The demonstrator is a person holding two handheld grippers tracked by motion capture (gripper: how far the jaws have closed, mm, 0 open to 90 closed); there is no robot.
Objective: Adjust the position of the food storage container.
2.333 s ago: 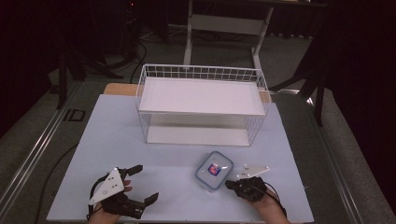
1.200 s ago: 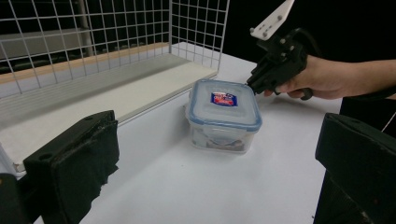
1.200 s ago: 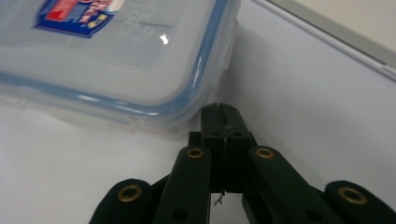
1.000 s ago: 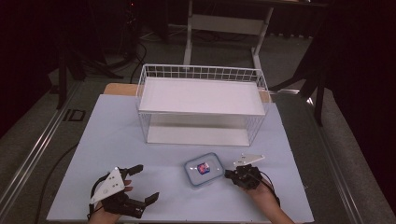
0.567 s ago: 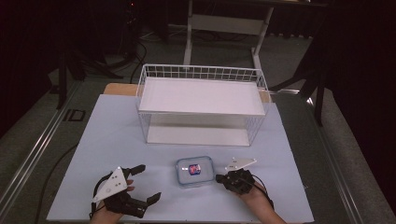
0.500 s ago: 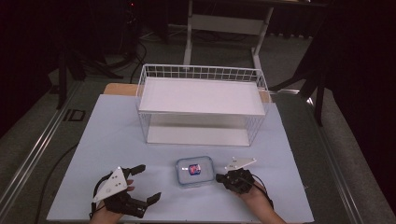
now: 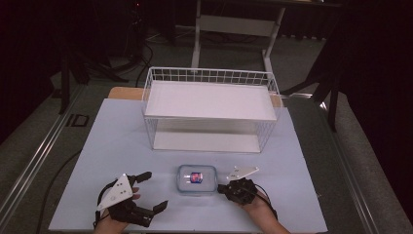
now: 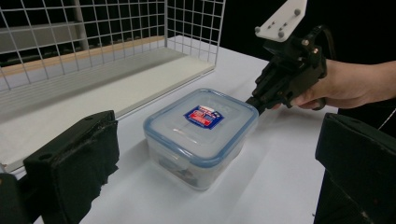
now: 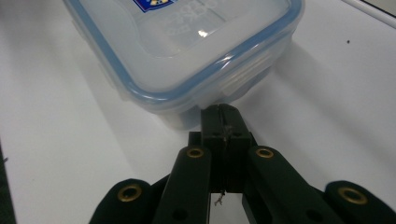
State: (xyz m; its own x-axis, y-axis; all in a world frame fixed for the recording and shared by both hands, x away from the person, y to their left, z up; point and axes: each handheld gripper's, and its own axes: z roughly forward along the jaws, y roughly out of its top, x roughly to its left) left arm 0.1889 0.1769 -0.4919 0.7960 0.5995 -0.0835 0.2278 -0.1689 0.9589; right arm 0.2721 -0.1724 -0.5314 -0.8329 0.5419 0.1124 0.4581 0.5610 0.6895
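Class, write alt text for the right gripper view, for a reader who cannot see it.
The right gripper, jaws shut together, presses its tip against the side of a clear plastic food container with a blue-rimmed snap lid, which sits on a white table.

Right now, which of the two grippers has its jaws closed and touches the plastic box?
The right gripper: its jaws are shut together, tip against the side of the plastic box. The left gripper stands wide open, apart from the box.
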